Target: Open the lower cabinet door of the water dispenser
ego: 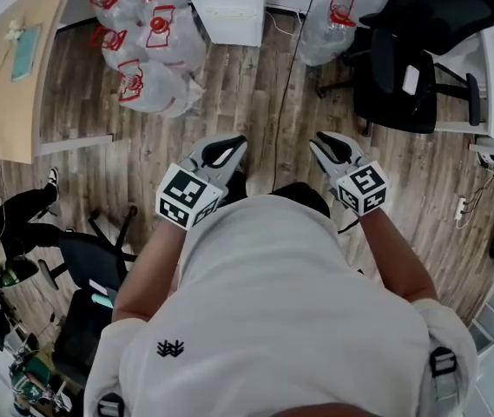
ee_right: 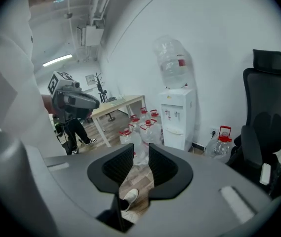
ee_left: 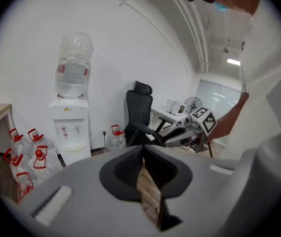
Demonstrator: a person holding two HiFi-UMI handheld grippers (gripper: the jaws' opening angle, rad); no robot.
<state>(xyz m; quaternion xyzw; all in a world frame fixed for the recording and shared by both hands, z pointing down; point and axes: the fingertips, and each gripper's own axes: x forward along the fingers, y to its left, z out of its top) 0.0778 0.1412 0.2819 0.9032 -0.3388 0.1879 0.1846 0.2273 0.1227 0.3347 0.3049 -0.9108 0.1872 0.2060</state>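
The white water dispenser point(ee_left: 71, 127) stands against the far wall with an upturned clear bottle point(ee_left: 74, 65) on top. It also shows in the right gripper view as the dispenser point(ee_right: 178, 116), and as a white box at the top edge of the head view point(ego: 226, 7). Its lower cabinet front point(ee_right: 174, 140) looks closed. Both grippers are held side by side in front of my chest, well short of the dispenser. My left gripper point(ego: 233, 143) has its pads meeting at the tips point(ee_left: 142, 149), with nothing held. My right gripper point(ego: 320, 142) stands open point(ee_right: 140, 149) with an empty gap.
Several clear water jugs with red handles point(ego: 147, 50) lie left of the dispenser, and one more point(ego: 329, 24) to its right. A black office chair point(ego: 407, 68) stands at the right, a wooden desk point(ego: 21, 68) at the left. A black cable point(ego: 286, 85) runs across the wooden floor.
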